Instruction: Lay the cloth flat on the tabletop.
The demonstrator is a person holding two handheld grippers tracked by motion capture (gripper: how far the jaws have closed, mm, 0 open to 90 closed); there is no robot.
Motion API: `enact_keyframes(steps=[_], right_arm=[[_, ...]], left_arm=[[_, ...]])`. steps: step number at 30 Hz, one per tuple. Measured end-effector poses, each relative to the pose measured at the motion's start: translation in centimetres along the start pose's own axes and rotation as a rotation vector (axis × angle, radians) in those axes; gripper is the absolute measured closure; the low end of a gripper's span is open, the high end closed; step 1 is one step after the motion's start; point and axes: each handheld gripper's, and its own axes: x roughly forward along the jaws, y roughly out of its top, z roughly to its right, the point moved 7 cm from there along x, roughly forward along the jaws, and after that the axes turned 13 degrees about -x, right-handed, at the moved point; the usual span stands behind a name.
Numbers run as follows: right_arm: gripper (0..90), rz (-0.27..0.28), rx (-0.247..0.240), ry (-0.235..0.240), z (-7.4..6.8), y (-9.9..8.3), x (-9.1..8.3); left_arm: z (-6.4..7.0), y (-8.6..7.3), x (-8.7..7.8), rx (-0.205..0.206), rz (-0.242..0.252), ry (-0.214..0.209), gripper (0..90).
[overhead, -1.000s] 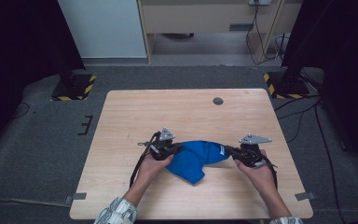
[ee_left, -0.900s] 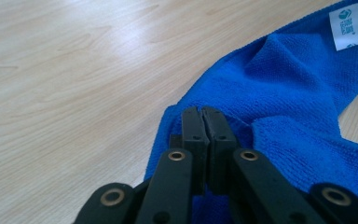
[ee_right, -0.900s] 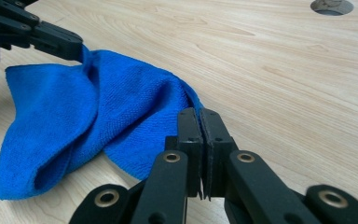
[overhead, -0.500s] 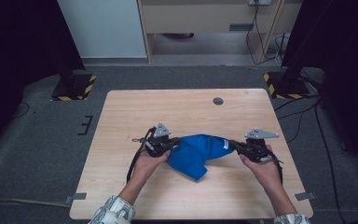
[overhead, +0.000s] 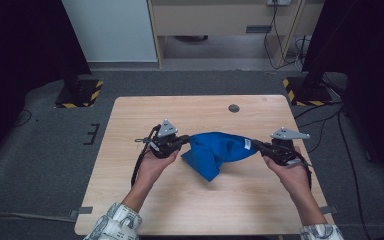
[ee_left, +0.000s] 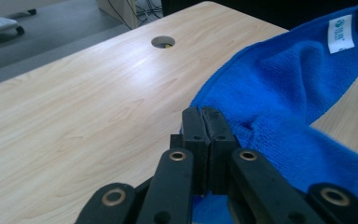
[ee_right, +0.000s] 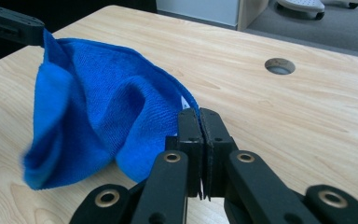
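Note:
A blue microfibre cloth (overhead: 215,151) with a small white label (ee_left: 340,33) hangs stretched between both grippers above the middle of the wooden table (overhead: 130,130). My left gripper (overhead: 185,141) is shut on the cloth's left corner; its jaws pinch the hem (ee_left: 204,122). My right gripper (overhead: 254,145) is shut on the opposite corner (ee_right: 198,122). The cloth's (ee_right: 98,107) lower fold sags toward the tabletop between them. In the right gripper view the left gripper (ee_right: 37,33) holds the far corner at top left.
A round cable hole (overhead: 234,108) sits near the table's far edge, right of centre. Beyond the table are a white cabinet (overhead: 110,30), a wooden shelf unit (overhead: 220,20) and yellow-black striped stand bases (overhead: 80,95) on the grey floor.
Both grippers have moved apart, left one leftward and right one rightward. The cloth has gone from a bunched heap to a raised, stretched span between them.

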Motion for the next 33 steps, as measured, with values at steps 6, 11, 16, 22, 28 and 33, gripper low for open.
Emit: enact_keyframes(steps=[6, 11, 16, 22, 28, 33], right_arm=[[88.3, 0.012, -0.001, -0.012, 0.5, 0.8, -0.7], [88.3, 0.015, -0.007, -0.017, 0.7, 1.4, -1.3], [88.3, 0.019, -0.017, -0.021, 0.9, 2.3, -1.9], [88.2, 0.014, -0.025, -0.023, 0.9, 2.9, -1.8], [88.1, 0.008, -0.025, -0.022, 0.9, 3.0, -1.2], [88.0, 0.013, -0.021, -0.025, 1.1, 3.0, -0.8]], left_arm=[[-0.4, 0.9, -0.9, 0.003, 0.019, 0.011, 88.6], [-0.5, 1.4, -1.4, 0.005, 0.030, 0.016, 88.6], [-0.4, 1.9, -1.8, 0.010, 0.043, 0.015, 88.6], [-0.8, 2.3, -1.9, 0.012, 0.047, 0.028, 88.5], [-1.3, 2.2, -1.9, 0.007, 0.043, 0.034, 88.5], [-1.4, 2.2, -1.9, -0.004, 0.053, 0.034, 88.5]])
